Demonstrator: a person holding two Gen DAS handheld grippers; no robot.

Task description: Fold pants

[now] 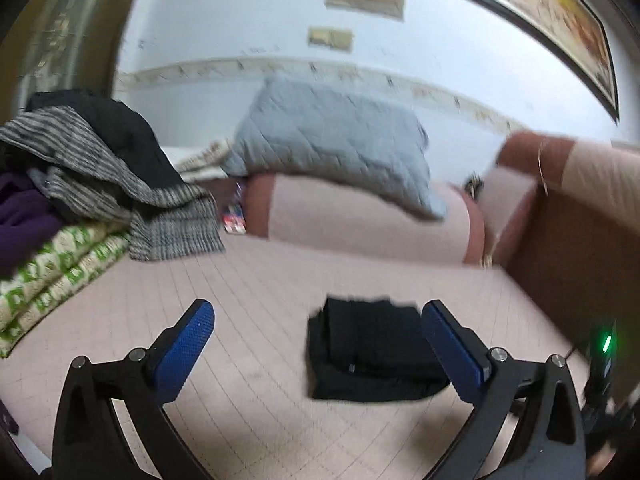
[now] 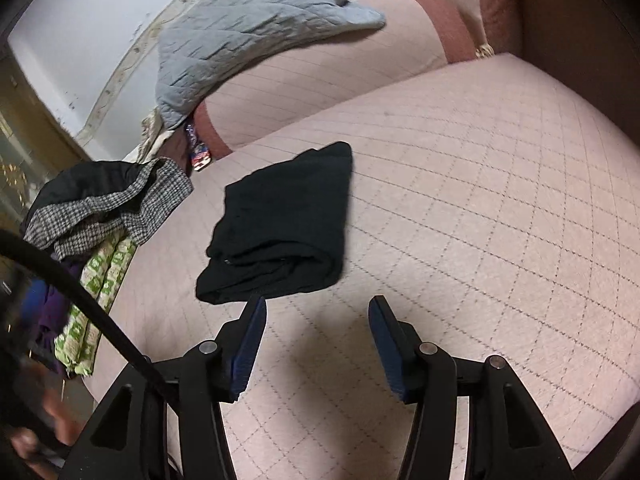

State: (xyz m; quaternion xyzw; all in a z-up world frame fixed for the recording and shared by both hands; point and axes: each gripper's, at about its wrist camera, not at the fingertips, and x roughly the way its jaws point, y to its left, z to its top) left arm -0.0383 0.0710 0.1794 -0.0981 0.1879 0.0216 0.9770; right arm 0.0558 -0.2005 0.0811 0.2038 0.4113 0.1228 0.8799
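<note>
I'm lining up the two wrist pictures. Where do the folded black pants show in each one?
Left wrist: the black pants lie low and right of centre on the pink bed cover, partly behind the right finger of the open left tongs.
Right wrist: the pants lie centre-left, just beyond the open right tongs.
Shared landmark: the grey quilted pillow behind them.

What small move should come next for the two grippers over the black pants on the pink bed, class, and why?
Probably draw both grippers back and leave the bundle alone. The black pants already lie as a compact folded bundle on the pink quilted bed. The left gripper and the right gripper are both open and hold nothing, so no fold looks unfinished.
</note>
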